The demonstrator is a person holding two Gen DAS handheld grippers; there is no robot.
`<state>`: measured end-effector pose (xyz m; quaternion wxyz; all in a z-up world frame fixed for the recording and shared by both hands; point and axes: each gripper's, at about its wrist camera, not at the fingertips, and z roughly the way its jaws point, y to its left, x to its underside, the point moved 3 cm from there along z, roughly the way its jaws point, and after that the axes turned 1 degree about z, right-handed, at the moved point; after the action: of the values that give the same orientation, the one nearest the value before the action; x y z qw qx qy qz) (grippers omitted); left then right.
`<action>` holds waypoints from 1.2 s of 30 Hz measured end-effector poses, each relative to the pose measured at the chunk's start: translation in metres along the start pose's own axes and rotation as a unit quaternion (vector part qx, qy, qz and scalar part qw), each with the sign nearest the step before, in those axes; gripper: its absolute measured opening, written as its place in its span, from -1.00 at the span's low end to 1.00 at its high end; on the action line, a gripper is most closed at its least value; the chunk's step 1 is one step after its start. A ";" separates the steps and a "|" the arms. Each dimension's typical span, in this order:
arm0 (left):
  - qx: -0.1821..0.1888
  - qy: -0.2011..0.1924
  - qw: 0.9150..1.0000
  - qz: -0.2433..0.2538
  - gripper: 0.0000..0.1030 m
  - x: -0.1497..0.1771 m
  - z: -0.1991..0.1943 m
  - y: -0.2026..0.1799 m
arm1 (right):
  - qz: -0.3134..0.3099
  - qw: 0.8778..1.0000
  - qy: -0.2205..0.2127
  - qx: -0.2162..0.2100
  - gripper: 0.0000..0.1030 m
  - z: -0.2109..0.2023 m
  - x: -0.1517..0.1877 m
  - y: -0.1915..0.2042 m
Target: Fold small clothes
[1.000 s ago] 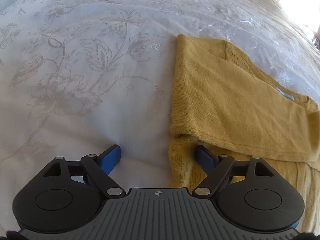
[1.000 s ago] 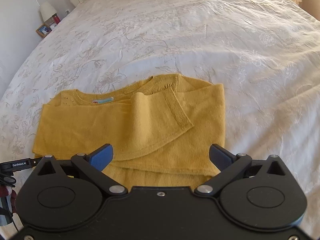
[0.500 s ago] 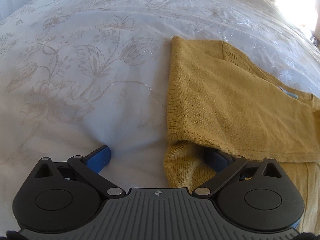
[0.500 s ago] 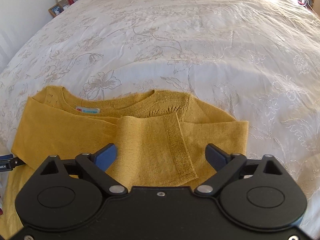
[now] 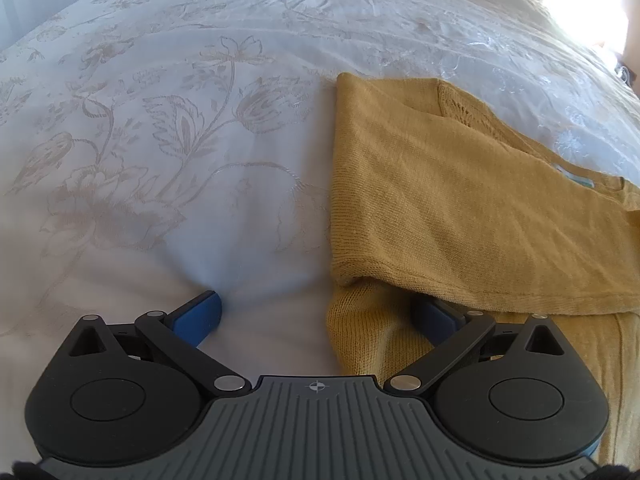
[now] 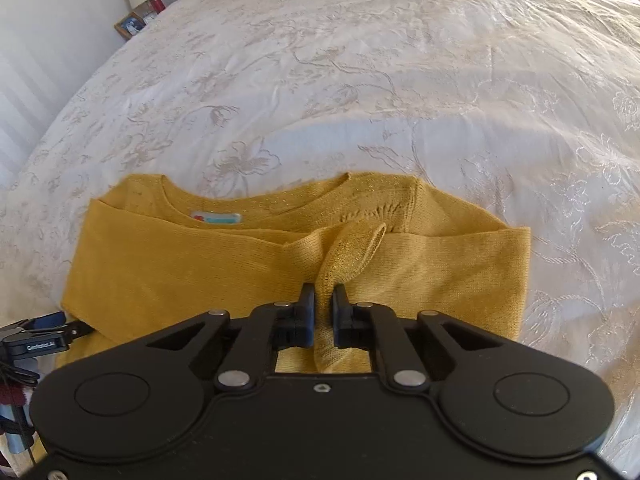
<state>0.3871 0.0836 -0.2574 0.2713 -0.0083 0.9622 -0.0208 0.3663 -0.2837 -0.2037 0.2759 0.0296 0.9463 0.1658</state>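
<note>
the mustard sweater (image 6: 256,264) lies flat on the bed (image 6: 360,80), neckline and label away from the person, and it looks partly folded: both sleeves are already laid across the body, so the sides seem done. what appears left is bringing the bottom up toward the neckline. the right hand-held gripper (image 6: 324,308) has just been closing, and its jaws now pinch a ridge of the knit at the cuff of the top sleeve, which puckers up in front of them. the left hand-held gripper (image 5: 320,316) stands fully spread and holds nothing, one blue finger pressing the bed cover, the other on the sweater's lower corner under the folded sleeve's edge.
</note>
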 end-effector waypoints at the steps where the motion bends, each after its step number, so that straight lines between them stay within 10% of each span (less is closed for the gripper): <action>1: 0.000 0.001 1.000 0.000 1.00 0.000 0.000 0.000 | 0.002 1.000 -0.008 -0.001 -0.72 -0.006 0.000 0.001; 6: 0.002 0.005 1.000 0.001 1.00 -0.002 0.000 0.001 | 0.036 0.997 -0.053 0.030 -0.77 -0.045 -0.005 -0.007; 12: -0.001 0.005 1.000 0.002 1.00 -0.001 0.000 0.000 | 0.058 0.991 -0.002 0.123 -0.77 -0.027 0.018 -0.049; 19: 0.003 0.018 1.000 0.002 1.00 -0.006 0.002 -0.001 | 0.079 0.994 -0.005 0.070 -0.75 -0.028 0.022 -0.052; 25: 0.002 0.013 0.996 -0.092 0.98 -0.014 -0.004 0.024 | 0.087 0.994 -0.002 0.067 -0.50 -0.027 0.026 -0.052; 27: 0.009 0.008 0.989 -0.147 0.98 -0.012 -0.006 0.041 | 0.084 0.993 0.003 0.082 -0.09 -0.028 0.029 -0.054; 36: 0.024 0.032 0.990 -0.133 0.99 -0.010 -0.017 0.058 | 0.120 0.985 0.005 0.123 0.18 -0.046 0.045 -0.079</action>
<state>0.3869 0.1423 -0.2401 0.2353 -0.1291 0.9600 -0.0801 0.3064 -0.3657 -0.2165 0.2435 0.1758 0.9504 0.0804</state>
